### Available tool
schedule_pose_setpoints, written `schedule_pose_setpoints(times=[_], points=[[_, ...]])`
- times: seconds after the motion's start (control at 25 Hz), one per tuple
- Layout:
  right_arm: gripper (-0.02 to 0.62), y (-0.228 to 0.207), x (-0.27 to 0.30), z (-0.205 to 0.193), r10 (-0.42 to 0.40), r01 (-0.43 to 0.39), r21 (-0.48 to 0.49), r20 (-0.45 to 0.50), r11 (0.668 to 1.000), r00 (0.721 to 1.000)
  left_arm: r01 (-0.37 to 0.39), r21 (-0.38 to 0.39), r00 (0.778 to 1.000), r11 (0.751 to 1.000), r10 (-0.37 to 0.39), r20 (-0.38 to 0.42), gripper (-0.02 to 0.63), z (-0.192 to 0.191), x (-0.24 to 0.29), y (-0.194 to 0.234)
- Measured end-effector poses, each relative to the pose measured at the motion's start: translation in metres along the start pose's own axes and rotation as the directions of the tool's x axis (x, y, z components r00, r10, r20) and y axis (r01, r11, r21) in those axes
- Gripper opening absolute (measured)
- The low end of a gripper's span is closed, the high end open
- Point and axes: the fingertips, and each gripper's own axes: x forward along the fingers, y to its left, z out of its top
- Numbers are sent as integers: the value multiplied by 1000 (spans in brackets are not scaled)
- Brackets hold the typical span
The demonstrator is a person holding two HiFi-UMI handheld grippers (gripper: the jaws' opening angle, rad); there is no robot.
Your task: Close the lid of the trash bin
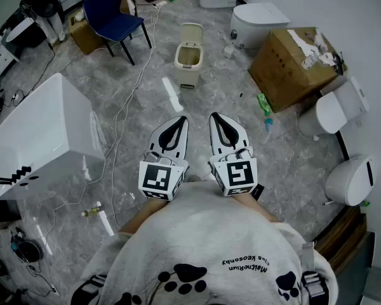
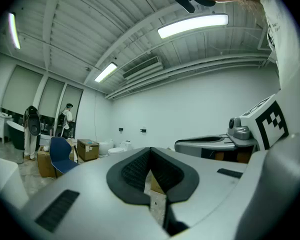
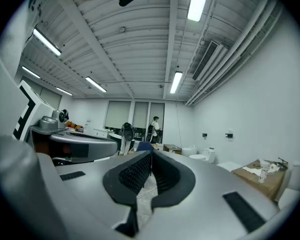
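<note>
The left tongs (image 1: 176, 123) sit low in the centre of the frame, shut on nothing. Well apart from them, at upper centre, the small beige plastic trash bin (image 1: 189, 62) stands on the grey marble floor (image 1: 286, 151), its flip lid (image 1: 192, 32) upright. The right tongs (image 1: 217, 118), just beside the left, are likewise closed and empty. I'd worry that a hard shove on that lid would tip the light bin over.

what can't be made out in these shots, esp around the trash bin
- Trash bin, head view: lid up, inside too small and dim to tell if it is empty.
- Tan shape behind the shut left gripper, left gripper view: mostly hidden by the gripper; bin or box, cannot tell.
- Bottle on the floor, head view: too small to tell its contents.
</note>
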Motion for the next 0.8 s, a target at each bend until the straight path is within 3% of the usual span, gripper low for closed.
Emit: schedule_pose_setpoints(times=[0.44, 0.64, 0.8], points=[[35, -7, 7, -1, -1, 0, 22, 9, 1000, 1000, -16, -29, 1000, 999, 16, -11, 20, -7, 9, 8], [35, -21, 41, -11, -37, 37, 46, 1, 998, 999, -12, -49, 1000, 999, 12, -8, 20, -13, 34, 42], [35, -30, 99, -16, -67, 67, 44, -13, 997, 998, -1, -59, 1000, 998, 1, -10, 20, -17, 67, 95]])
